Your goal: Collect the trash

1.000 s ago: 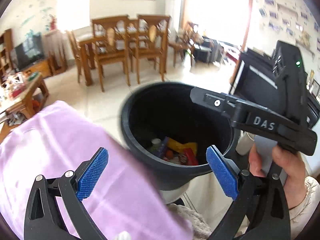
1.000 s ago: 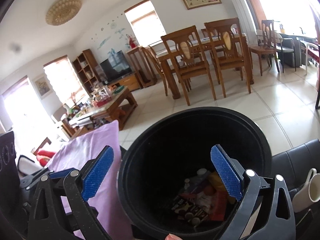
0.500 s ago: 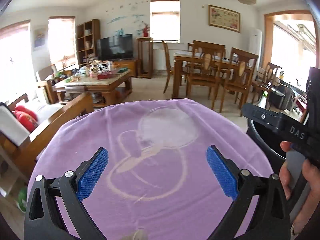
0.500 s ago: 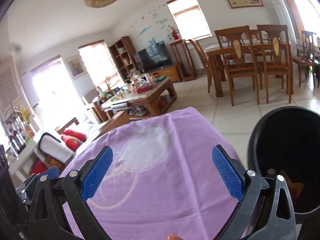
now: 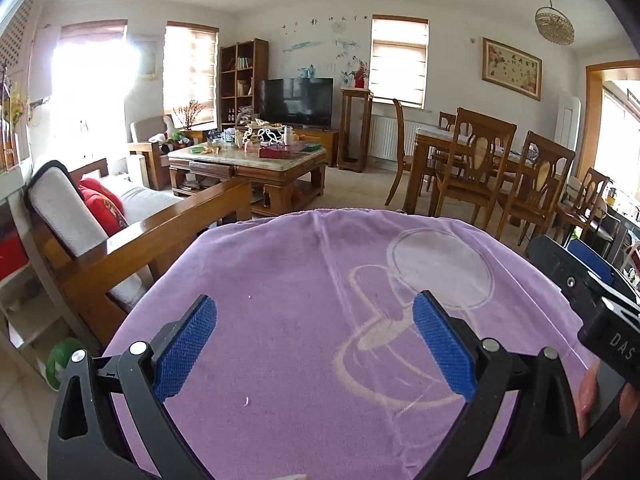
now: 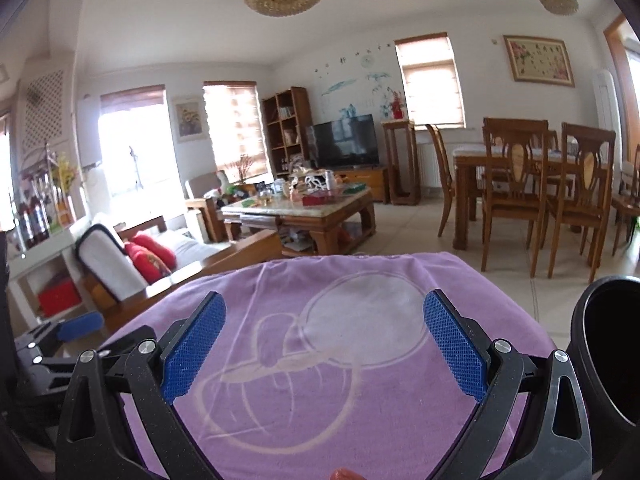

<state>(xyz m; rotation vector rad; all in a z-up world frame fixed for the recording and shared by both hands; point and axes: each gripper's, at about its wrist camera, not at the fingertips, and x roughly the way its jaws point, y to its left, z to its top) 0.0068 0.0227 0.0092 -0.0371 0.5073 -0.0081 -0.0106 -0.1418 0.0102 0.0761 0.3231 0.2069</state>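
Since a second ago we have swung both cameras off the mouth of the black bin (image 6: 608, 344) and onto the purple cloth (image 5: 320, 320); the bin, which then filled both views, now shows only as a dark curved wall at the right edge of the right wrist frame, and is out of the left wrist frame altogether.

Our left gripper (image 5: 314, 344) is spread wide with nothing between its blue pads (image 5: 186, 346), and our right gripper (image 6: 324, 348) is likewise spread and empty. Both hang over the cloth, the left one toward the frame's left half of it.

We see little trash here: only a small pale fleck (image 5: 247, 401) on the cloth, low in the left wrist frame between the left gripper's fingers, and it may be mere lint, too small to tell. It lies nearer the left gripper. The bin sits to the right, beside the right gripper, so anything picked up would probably travel rightward.
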